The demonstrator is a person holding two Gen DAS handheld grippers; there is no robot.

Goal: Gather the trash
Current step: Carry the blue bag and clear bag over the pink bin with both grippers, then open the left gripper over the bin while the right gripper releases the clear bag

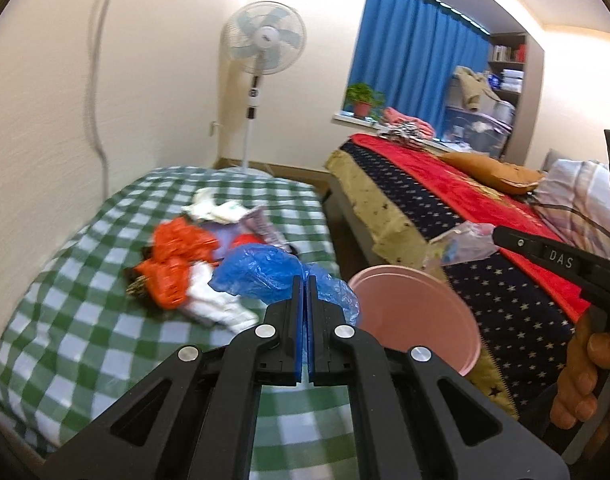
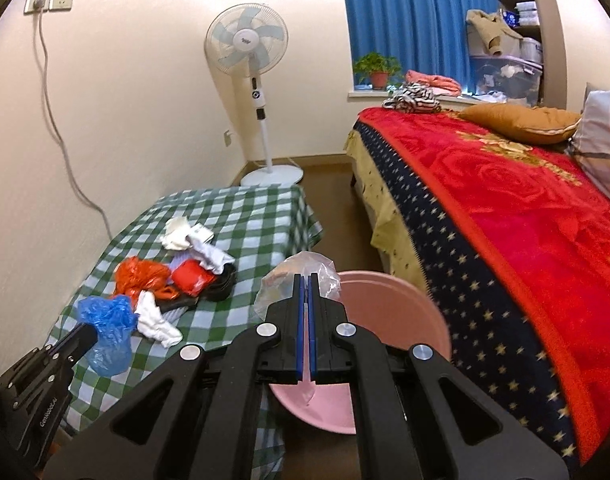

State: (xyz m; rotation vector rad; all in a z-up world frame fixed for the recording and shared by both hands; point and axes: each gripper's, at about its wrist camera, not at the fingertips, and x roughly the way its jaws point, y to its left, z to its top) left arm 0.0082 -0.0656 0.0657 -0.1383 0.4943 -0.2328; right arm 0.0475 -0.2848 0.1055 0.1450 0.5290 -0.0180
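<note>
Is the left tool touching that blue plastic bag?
Touching. In the right wrist view the left tool is shut on the blue bag, which hangs from its tip above the checked cloth.

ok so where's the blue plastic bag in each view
Left wrist: blue plastic bag sits at centre, pinched in the left gripper.
Right wrist: it hangs at lower left, off that gripper's tip.
Shared landmark: the pink bin, right of the bag in both views.
</note>
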